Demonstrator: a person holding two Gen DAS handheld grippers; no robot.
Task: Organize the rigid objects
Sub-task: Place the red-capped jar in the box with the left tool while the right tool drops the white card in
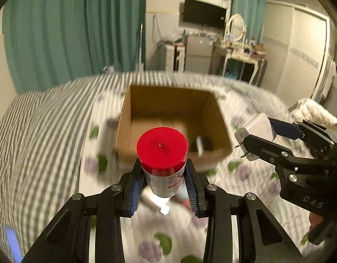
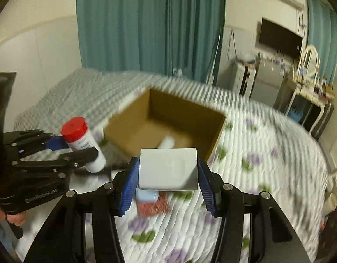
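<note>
My left gripper (image 1: 164, 179) is shut on a white bottle with a red cap (image 1: 162, 157), held above the bed in front of an open cardboard box (image 1: 124, 129). My right gripper (image 2: 168, 175) is shut on a white power adapter (image 2: 168, 168), also held above the bed near the box (image 2: 129, 118). In the left wrist view the adapter (image 1: 259, 128) shows at the right with its prongs pointing left. In the right wrist view the bottle (image 2: 80, 138) shows at the left. A white object (image 2: 167, 142) and a dark one (image 1: 203, 143) lie inside the box.
The box stands on a floral quilt (image 2: 267, 164) over a striped bedsheet (image 1: 37, 120). A light blue item on a red packet (image 2: 150, 201) lies on the quilt under my right gripper. Teal curtains (image 2: 146, 22), a dressing table (image 1: 240, 52) and a wardrobe (image 1: 299, 50) stand behind.
</note>
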